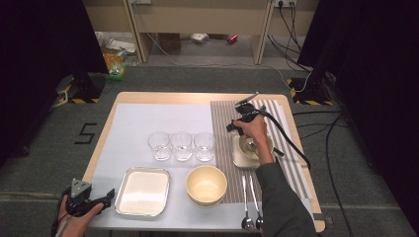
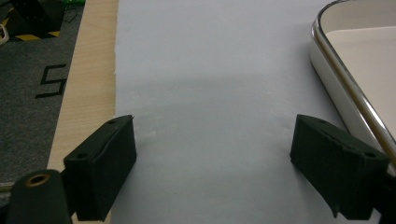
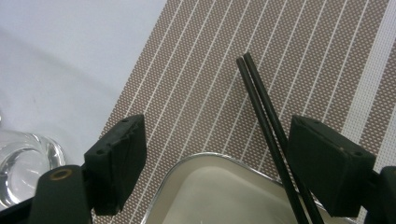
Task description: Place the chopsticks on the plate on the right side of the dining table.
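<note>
The desk (image 1: 106,138) carries a pale sheet on the left and a striped brown placemat (image 1: 225,123) on the right. On the placemat sits a small metal-rimmed tray (image 1: 238,158), and across its far edge lies a pair of black chopsticks (image 3: 261,105).

The right gripper (image 1: 243,120) hangs over that tray, jaws standing wide with nothing pressed between them. In the right gripper view the chopsticks run as one long thin line from the tray rim (image 3: 205,161) up and away across the stripes, lying close along the inner face of the right-hand jaw rather than centred in the gap. Their long axis points roughly the way the jaws point, so a pinch would probably need the gripper shifted sideways, and perhaps turned to cross them.

The left gripper (image 1: 91,200) rests at the near left corner of the desk, well apart from the chopsticks, its jaws wide and empty over the sheet beside a larger tray (image 2: 345,79). The right hand is clearly the nearer.

The high view gives the layout of glasses (image 1: 181,145), bowl (image 1: 206,183) and spoons (image 1: 249,207), yet there the hand hides the chopsticks; the right gripper view supplies their line.
</note>
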A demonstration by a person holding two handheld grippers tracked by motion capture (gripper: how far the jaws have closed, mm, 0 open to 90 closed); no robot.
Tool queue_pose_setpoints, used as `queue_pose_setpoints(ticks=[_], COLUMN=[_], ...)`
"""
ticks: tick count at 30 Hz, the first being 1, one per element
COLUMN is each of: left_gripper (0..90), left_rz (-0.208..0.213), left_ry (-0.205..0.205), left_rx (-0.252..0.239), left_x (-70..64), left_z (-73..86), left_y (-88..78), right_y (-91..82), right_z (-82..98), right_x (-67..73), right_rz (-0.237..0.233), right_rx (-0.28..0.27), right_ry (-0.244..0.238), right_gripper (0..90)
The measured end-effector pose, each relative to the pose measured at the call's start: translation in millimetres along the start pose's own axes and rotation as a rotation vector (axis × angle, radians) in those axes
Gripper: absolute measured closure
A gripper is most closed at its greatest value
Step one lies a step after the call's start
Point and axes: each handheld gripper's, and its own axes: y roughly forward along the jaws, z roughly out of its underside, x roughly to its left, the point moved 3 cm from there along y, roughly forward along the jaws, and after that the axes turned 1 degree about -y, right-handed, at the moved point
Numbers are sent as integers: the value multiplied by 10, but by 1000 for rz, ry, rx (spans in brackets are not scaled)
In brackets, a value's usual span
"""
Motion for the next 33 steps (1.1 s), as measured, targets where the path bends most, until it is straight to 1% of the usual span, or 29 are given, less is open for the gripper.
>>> queue_pose_setpoints(ticks=[5, 11, 14, 15, 16, 19, 21, 23, 28, 33], left_gripper=[132, 132, 132, 132, 132, 132, 132, 132, 132, 132], left_rz=[-2, -2, -2, -2, -2, -2, -2, -2, -3, -3], left_ry=[0, 0, 0, 0, 0, 0, 0, 0, 0, 0], left_rx=[-3, -2, -2, -2, -2, -2, -2, -1, -1, -1], left_x=[-1, -1, -1, -2, -2, -1, -1, -2, -2, -2], left_z=[0, -1, 0, 0, -1, 0, -1, 0, -1, -1], left_y=[2, 2, 2, 2, 2, 2, 2, 2, 2, 2], right_y=[25, 17, 12, 13, 9, -15, -15, -15, 8, 9], right_z=[12, 17, 21, 23, 23, 3, 6, 9, 24, 20], right_x=[-5, 10, 12, 7, 9, -16, -30, -27, -17, -14], right_rz=[2, -12, -21, -21, -21, -3, -5, 2, -3, -12], right_rx=[25, 33, 35, 38, 41, 9, 23, 40, 66, 65], right_ry=[-7, -1, -7, -17, -13, 8, 7, 22, 14, 10], right_gripper=[201, 200, 207, 208, 208, 209, 201, 201, 196, 201])
